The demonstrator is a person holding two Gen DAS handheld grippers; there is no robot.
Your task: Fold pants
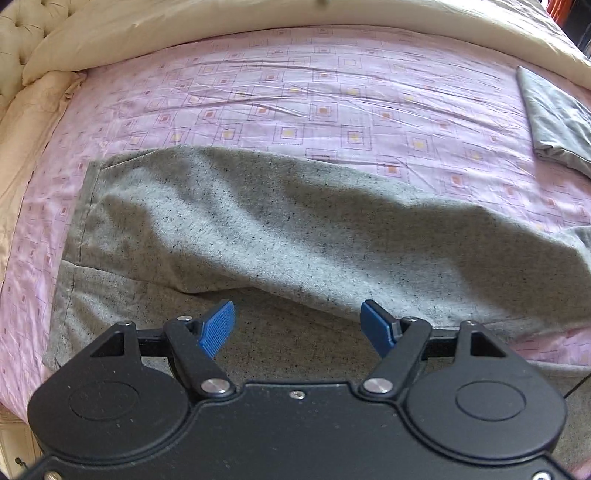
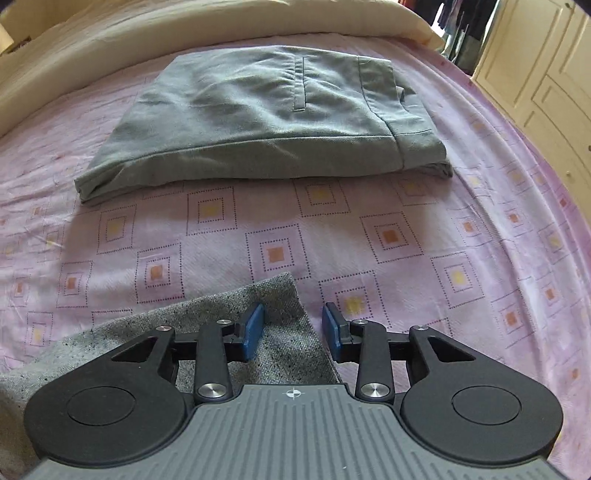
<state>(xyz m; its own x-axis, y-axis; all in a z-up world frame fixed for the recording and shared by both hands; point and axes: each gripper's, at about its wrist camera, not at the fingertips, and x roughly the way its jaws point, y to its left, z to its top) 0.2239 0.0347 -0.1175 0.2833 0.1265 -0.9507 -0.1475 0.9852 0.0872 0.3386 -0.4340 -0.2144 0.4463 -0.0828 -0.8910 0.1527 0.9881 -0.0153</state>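
While the speckled light-grey knit pants lie spread across the pink square-patterned bed sheet, bare sheet stays free beyond their far edge up to the cream duvet. The left gripper hovers spread over them, holding nothing. The right gripper, also spread, straddles their right-hand corner, with folded grey-green trousers well beyond.
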